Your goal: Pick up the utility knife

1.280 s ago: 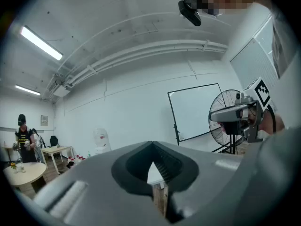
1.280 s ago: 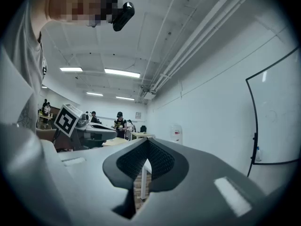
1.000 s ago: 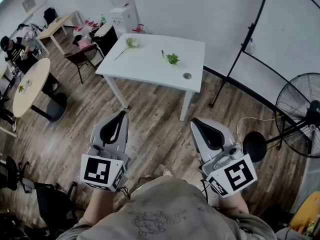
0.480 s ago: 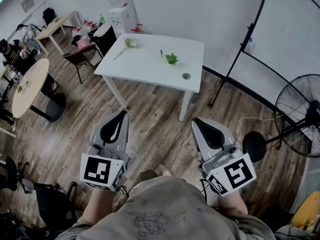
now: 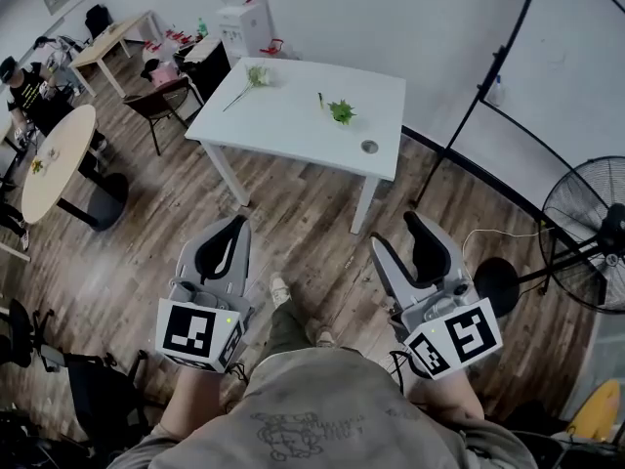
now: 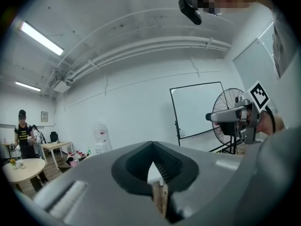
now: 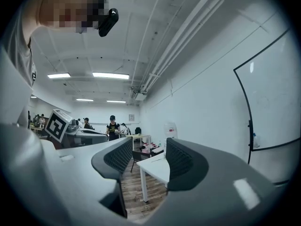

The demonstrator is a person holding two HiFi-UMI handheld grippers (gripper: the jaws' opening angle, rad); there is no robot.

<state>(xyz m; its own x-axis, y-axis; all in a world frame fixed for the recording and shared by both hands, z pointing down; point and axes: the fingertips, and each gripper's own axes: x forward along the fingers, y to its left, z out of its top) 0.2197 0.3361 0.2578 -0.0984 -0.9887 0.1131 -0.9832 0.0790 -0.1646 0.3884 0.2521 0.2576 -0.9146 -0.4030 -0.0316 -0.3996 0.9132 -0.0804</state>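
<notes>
A white table stands some way ahead of me on the wood floor. On it lie a flower stem, a green sprig, a small round thing and a thin dark item. That item is too small to name, so I cannot make out a utility knife. My left gripper is held low over the floor, its jaws shut on nothing. On the other side, my right gripper is open and empty. The table shows between its pads.
A standing fan and a whiteboard stand are on the right. A round table, chairs, a water dispenser and a person are at the left and back. My shoe shows on the floor between the grippers.
The right gripper's jaws have spread from shut to open. My foot has come forward into view, and the table sits slightly nearer in the head view. The left gripper has stayed put.
</notes>
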